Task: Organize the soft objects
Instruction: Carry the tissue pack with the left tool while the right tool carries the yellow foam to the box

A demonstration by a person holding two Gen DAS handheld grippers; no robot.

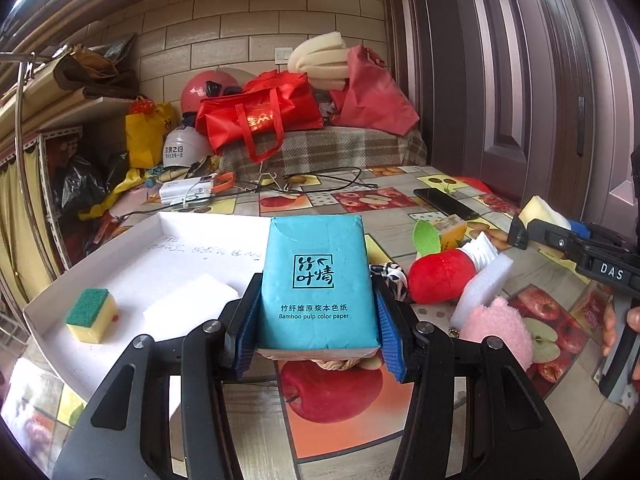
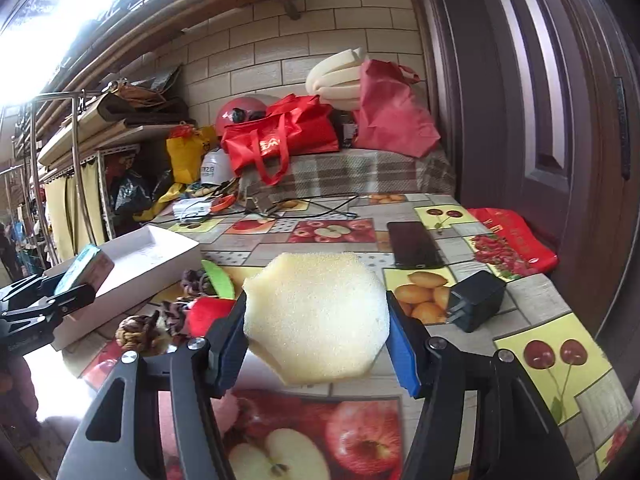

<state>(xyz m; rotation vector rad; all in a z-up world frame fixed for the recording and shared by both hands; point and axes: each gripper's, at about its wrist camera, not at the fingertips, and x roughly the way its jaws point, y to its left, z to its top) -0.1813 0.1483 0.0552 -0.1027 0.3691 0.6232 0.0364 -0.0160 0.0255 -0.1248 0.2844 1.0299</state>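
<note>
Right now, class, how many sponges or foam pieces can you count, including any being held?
4. A green-topped yellow sponge and a white foam block lie in the white tray. Another white foam block leans by the plush apple. The right tongs hold a yellow sponge. Others may be hidden.

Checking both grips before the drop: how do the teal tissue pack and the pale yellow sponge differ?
The tissue pack is a teal, smooth-wrapped rectangular block with printed lettering; the sponge is pale yellow, porous, unprinted and roughly octagonal. The tissue pack sits in the left gripper, the sponge in the right gripper. Both are clamped between the jaws and lifted off the table.
</note>
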